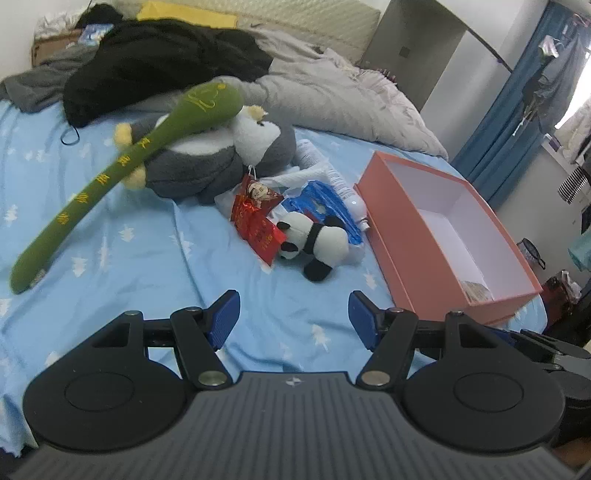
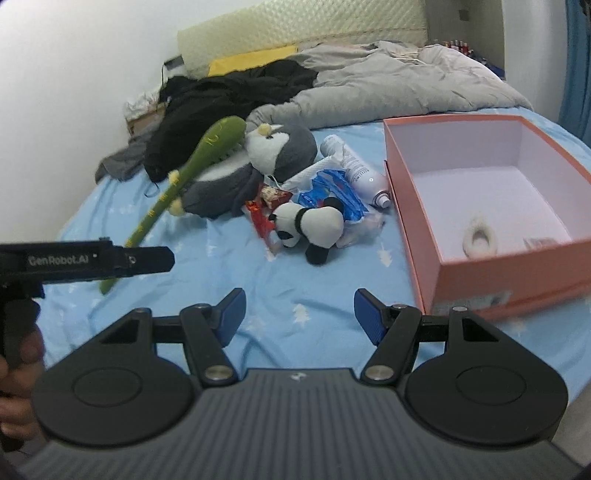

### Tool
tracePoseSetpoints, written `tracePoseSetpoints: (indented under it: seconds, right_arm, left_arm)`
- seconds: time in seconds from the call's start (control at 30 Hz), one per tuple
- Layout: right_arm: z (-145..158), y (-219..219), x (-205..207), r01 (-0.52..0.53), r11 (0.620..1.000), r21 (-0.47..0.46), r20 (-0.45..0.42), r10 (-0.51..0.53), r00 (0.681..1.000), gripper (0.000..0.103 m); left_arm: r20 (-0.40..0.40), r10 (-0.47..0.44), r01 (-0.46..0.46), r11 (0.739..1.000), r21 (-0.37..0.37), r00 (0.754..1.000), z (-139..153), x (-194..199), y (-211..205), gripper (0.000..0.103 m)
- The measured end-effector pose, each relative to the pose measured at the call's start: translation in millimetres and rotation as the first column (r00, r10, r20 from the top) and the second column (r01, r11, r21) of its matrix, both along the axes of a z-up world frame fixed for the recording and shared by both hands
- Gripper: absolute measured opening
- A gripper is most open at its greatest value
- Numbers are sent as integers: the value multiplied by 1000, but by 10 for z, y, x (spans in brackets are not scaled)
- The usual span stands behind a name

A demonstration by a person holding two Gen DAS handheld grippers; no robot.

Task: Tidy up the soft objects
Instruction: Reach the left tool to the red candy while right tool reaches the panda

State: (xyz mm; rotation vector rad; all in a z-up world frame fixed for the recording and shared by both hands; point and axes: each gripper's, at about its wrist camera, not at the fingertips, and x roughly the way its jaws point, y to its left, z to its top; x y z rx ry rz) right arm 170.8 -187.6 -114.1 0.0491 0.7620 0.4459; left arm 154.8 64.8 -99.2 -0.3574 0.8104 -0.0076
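Nearest each camera, the left tongs point(image 1: 293, 319) and the right tongs point(image 2: 299, 317) hang released above the blue bed sheet point(image 1: 147, 258), their blue pads spread wide with nothing between them. In the right wrist view the left unit shows from the side at the left edge, held in a hand point(image 2: 14, 376).

Just beyond the tongs, a small panda plush point(image 1: 314, 240) lies on its side on the sheet, resting partly on a heap of plastic bags point(image 1: 321, 199) with a red packet point(image 1: 258, 221) just beside it. To the right stands an open pink box point(image 1: 406, 240), its white inside holding a small pale ring-shaped thing point(image 2: 480, 236) near the front wall; what it is cannot be told.

Farther back, a grey-and-white penguin plush point(image 1: 221, 158) lies against the bags, and a long green plush stick point(image 1: 110, 173) with yellow characters leans across it, its thin end down on the sheet at the left. A white spray bottle point(image 2: 362, 173) lies between the penguin and the box.

Beyond these, black clothing point(image 1: 159, 62) and a grey quilt point(image 1: 332, 96) are heaped at the head of the bed, before a pale padded headboard point(image 2: 303, 29).
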Motion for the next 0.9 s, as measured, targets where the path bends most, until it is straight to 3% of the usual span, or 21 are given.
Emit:
tracePoseSetpoints:
  seconds: [0.23,0.5,0.7,0.8,0.87,0.9]
  right_arm:
    - [-245,233,526,-21,999,-47,-35,19,999,67]
    - [-534,511,1059,-69,991,-119,-56,63,996,67]
    - [-771,663,1448,-68,987,-145,-92,55,994,67]
    - [-895,708,1593,-59,990,-129,-130,43,991,67]
    - [-970,741,1664,-54,991,-126,-147,35,988,67]
    - [-1001,748,1690,-51,992,-119,-154,33,988,67]
  left_arm:
    - [-24,16,-17,999,-51,1000,-334,651,194,70]
    - [-68,75,-86,981,-174,995,-781,1339,471,70]
    - [-99,138,-156,967,-201,985,-1058,1799,622,70]
    - [-112,141,-159,973,-170,984,-1166,1986,608,70]
    - [-126,153,-172,973,-155,980,-1228,2075,617,68]
    - [-128,156,-176,971,-162,979,-1263,2097,636,62]
